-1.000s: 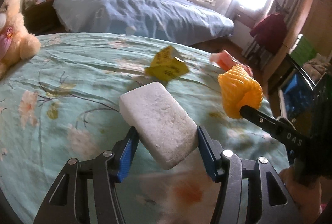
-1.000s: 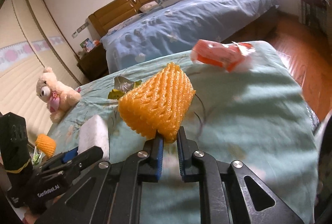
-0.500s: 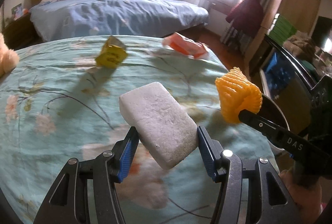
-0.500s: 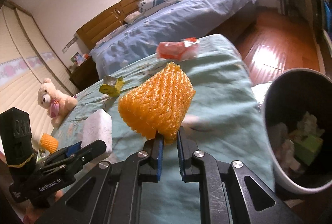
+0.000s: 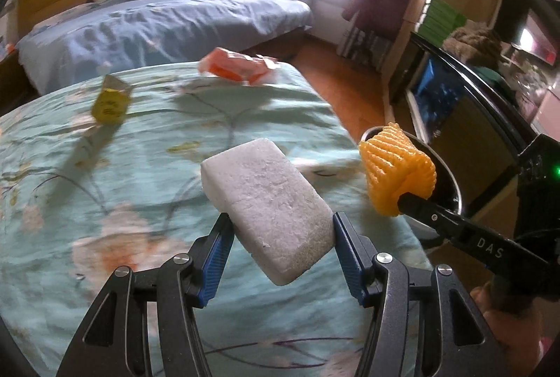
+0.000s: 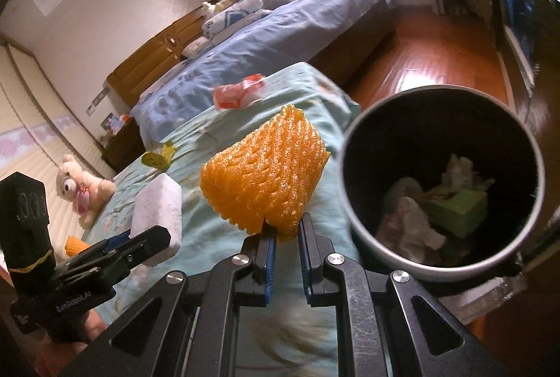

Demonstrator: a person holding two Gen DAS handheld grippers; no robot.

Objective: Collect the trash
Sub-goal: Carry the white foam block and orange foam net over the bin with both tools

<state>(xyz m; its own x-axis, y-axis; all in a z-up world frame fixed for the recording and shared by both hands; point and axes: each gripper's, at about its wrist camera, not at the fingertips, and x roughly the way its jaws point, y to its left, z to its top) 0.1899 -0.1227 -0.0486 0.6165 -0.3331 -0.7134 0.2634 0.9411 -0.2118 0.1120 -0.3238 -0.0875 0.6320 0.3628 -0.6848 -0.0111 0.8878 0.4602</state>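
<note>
Left gripper [image 5: 281, 239] with foam block [image 5: 267, 202] over floral bedspread [image 5: 147, 132]

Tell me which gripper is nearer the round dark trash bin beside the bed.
Right. The right gripper, clamping the orange foam net, sits beside the bin's rim; the left gripper, holding the white foam block, is farther back over the bed.

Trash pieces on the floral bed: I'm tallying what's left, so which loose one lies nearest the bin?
The crumpled orange-and-white wrapper, near the bed's far corner on the round black bin's side; the yellow crumpled carton lies further left.
</note>
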